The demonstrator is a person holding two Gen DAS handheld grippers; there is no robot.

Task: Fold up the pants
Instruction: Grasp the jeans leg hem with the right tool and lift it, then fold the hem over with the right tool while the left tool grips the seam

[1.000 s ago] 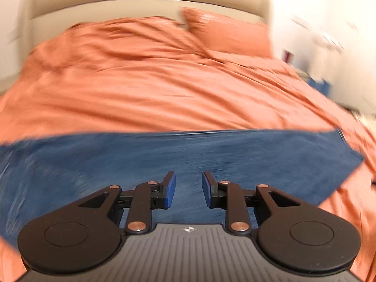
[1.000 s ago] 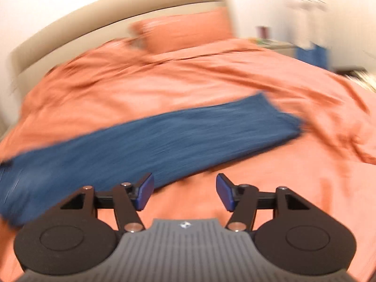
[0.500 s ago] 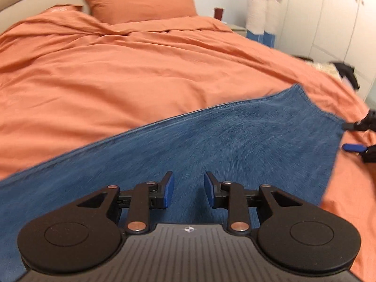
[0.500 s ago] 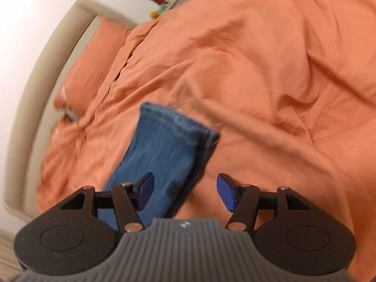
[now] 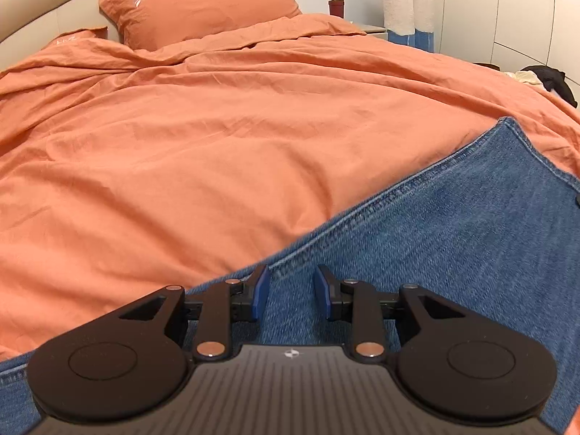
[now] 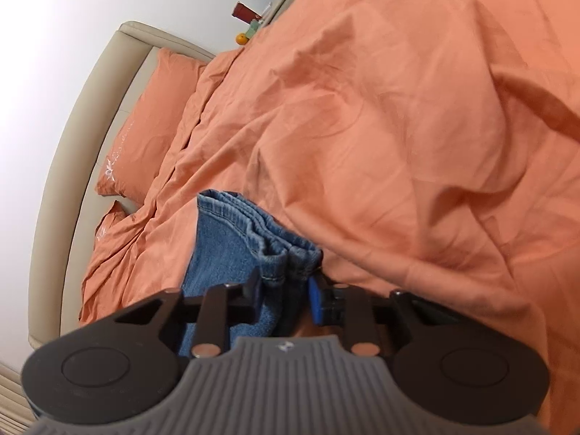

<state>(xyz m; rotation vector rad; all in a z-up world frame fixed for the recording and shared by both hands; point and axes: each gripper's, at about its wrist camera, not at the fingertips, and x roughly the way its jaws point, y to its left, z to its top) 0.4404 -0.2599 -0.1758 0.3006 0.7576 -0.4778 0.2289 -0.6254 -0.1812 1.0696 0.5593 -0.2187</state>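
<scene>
Blue jeans (image 5: 435,253) lie flat across the orange duvet (image 5: 217,145), with a stitched side seam running diagonally. My left gripper (image 5: 291,291) hovers low over the denim near that seam. It is open, its blue pads apart with nothing pinched between them. In the right wrist view the leg end of the jeans (image 6: 224,253) lies stacked, and its hem (image 6: 290,257) bunches up between the pads. My right gripper (image 6: 284,295) is closing its jaws on that hem, and both pads press the fabric.
Two orange pillows (image 5: 203,0) lean on the beige headboard (image 6: 72,166) at the far end. A nightstand with a red cup (image 5: 336,8) stands beside the bed. White wardrobe doors (image 5: 507,7) and dark clothing (image 5: 554,79) are off the right side.
The left gripper slid across the jeans and lower, ending near the side seam. The right gripper rolled, came down onto the leg hem, and its jaws narrowed around it.
</scene>
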